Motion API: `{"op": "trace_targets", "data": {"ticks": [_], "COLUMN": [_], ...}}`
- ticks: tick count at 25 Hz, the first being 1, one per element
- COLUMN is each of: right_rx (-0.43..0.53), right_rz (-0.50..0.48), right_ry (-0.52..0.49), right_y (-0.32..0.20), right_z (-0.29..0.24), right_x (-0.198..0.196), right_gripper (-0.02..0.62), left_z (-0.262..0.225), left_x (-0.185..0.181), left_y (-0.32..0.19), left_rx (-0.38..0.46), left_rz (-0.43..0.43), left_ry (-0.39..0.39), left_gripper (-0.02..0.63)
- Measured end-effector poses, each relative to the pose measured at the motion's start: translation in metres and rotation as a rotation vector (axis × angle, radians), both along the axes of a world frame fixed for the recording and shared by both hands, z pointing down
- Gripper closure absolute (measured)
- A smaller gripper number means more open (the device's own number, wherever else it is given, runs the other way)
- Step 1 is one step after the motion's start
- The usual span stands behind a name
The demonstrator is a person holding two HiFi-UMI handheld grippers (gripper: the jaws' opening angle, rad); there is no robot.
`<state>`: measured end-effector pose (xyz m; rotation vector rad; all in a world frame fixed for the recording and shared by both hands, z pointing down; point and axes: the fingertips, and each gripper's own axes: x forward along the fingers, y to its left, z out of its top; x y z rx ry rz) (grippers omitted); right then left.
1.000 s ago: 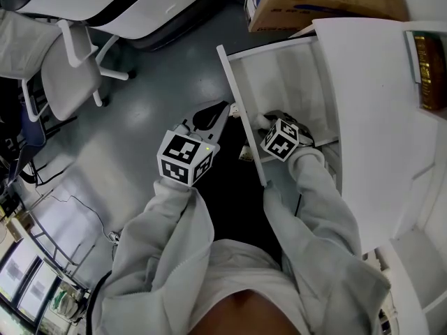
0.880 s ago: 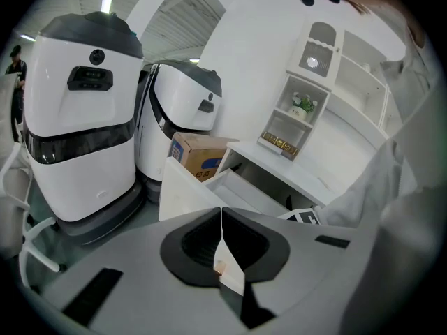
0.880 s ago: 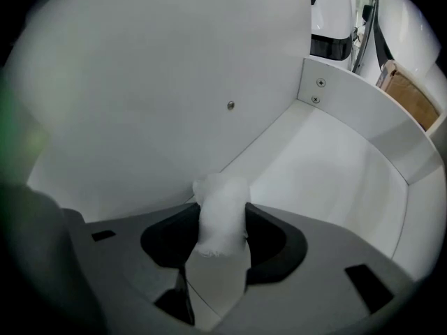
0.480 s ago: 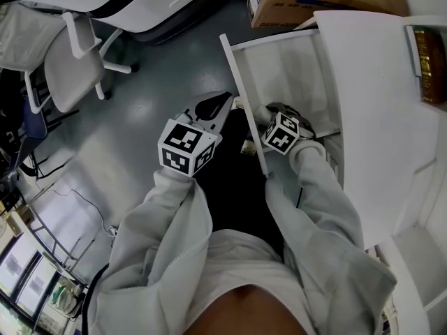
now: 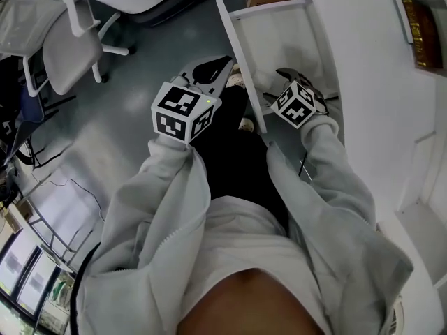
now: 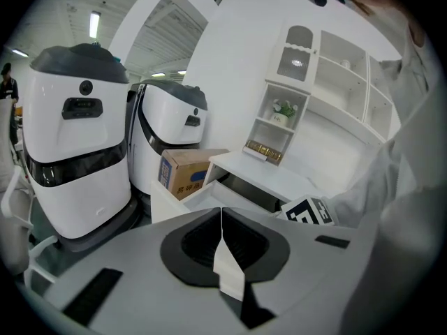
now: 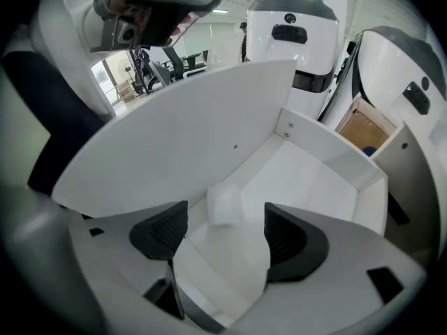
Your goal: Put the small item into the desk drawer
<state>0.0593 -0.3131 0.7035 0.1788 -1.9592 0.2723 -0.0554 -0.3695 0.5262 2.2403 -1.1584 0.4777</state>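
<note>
The white desk drawer stands pulled out, and its inside fills the right gripper view. My right gripper reaches into it with its jaws opening wide. A small white item shows blurred just ahead of the gap, touching neither pad, close to the drawer's front panel. In the head view the right gripper is over the drawer and the item is hidden. My left gripper hangs just outside the front panel; it is shut with nothing in it.
The white desk top overhangs the drawer on the right, with a brown object on it. A cardboard box stands beyond the drawer beside two large white machines. An office chair is at the left on the grey floor.
Both grippers sit higher in the head view than a second ago. The right one has drawn back a little from the drawer's front panel, toward the desk.
</note>
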Motion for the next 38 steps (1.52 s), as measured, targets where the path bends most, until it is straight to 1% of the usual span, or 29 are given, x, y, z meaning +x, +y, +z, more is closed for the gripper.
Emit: {"op": "trace_targets", "data": {"ticks": [5, 10, 14, 16, 18, 23, 26, 27, 29, 30, 31, 33, 35, 36, 38], "right_rx": [0.093, 0.197, 0.248, 0.260, 0.252, 0.219, 0.189, 0.196, 0.246, 0.286, 0.334, 0.437, 0.521, 0.551, 0.584], "right_rz": [0.107, 0.277, 0.360, 0.405, 0.475, 0.677, 0.775, 0.797, 0.831, 0.850, 0.874, 0.928, 0.984, 1.011, 1.063], "right_ry": [-0.063, -0.219, -0.304, -0.350, -0.416, -0.626, -0.751, -0.786, -0.834, -0.845, -0.848, -0.838, -0.826, -0.823, -0.822], "right_y": [-0.006, -0.017, -0.011, -0.003, 0.006, 0.031, 0.046, 0.050, 0.056, 0.057, 0.059, 0.064, 0.073, 0.078, 0.088], "right_z": [-0.054, -0.121, -0.166, -0.183, -0.201, -0.246, -0.275, -0.285, -0.302, -0.309, -0.314, -0.321, -0.326, -0.328, -0.327], "right_x": [0.019, 0.028, 0.034, 0.036, 0.040, 0.049, 0.053, 0.054, 0.059, 0.063, 0.068, 0.079, 0.090, 0.094, 0.102], "right_gripper": [0.259, 0.259, 0.259, 0.259, 0.259, 0.261, 0.261, 0.262, 0.265, 0.275, 0.302, 0.416, 0.501, 0.531, 0.545], "left_z": [-0.023, -0.042, -0.060, -0.069, -0.078, -0.097, -0.107, -0.110, -0.115, -0.117, -0.118, -0.122, -0.125, -0.125, -0.123], "left_x": [0.008, 0.018, 0.027, 0.030, 0.032, 0.034, 0.036, 0.037, 0.038, 0.039, 0.039, 0.039, 0.039, 0.039, 0.041], "left_y": [0.019, 0.044, 0.060, 0.069, 0.078, 0.100, 0.112, 0.116, 0.122, 0.125, 0.127, 0.131, 0.136, 0.139, 0.144], "left_rx": [0.043, 0.079, 0.114, 0.135, 0.158, 0.212, 0.242, 0.252, 0.270, 0.278, 0.286, 0.303, 0.317, 0.321, 0.323], "left_rz": [-0.002, 0.008, 0.011, 0.013, 0.011, -0.001, 0.002, 0.003, 0.006, 0.007, 0.007, 0.006, 0.007, 0.008, 0.008], "left_ry": [0.013, 0.006, 0.022, 0.026, 0.023, 0.013, 0.011, 0.014, 0.021, 0.023, 0.025, 0.028, 0.032, 0.037, 0.051], "left_gripper": [0.588, 0.588, 0.588, 0.588, 0.588, 0.588, 0.588, 0.588, 0.588, 0.588, 0.588, 0.588, 0.588, 0.588, 0.588]}}
